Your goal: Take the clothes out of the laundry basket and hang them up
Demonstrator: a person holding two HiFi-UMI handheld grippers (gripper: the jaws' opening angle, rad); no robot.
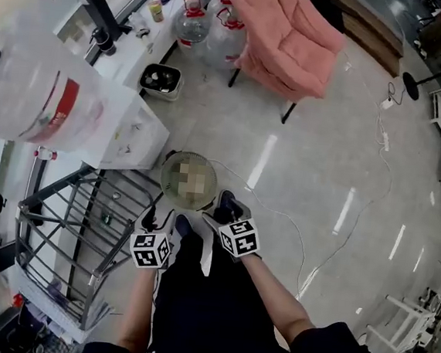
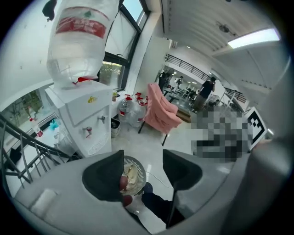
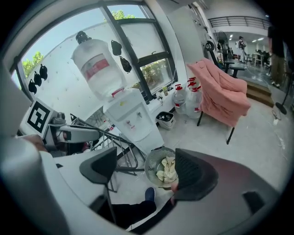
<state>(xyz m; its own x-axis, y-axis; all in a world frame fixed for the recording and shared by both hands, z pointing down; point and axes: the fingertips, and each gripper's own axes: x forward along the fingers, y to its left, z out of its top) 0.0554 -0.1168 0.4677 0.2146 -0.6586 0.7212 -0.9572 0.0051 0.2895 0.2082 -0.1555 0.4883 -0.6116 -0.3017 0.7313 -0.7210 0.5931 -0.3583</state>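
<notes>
A round wire laundry basket (image 1: 171, 193) stands on the floor just in front of the person's feet. In the gripper views the basket (image 2: 138, 170) (image 3: 155, 166) holds pale crumpled clothes (image 3: 167, 170) (image 2: 130, 174). A grey metal drying rack (image 1: 75, 235) (image 3: 112, 137) stands left of the basket. My left gripper (image 2: 143, 158) (image 1: 151, 231) hovers above the basket's near left side, jaws open and empty. My right gripper (image 3: 147, 153) (image 1: 231, 223) hovers above its near right side, also open and empty. In the head view the marker cubes hide most of both grippers' jaws.
A white water dispenser (image 1: 124, 131) with a large bottle (image 1: 42, 93) stands behind the rack. A pink-covered chair (image 1: 288, 39) and water bottles (image 1: 196, 22) are farther back. A thin cable (image 1: 293, 225) runs across the shiny floor to the right of the basket.
</notes>
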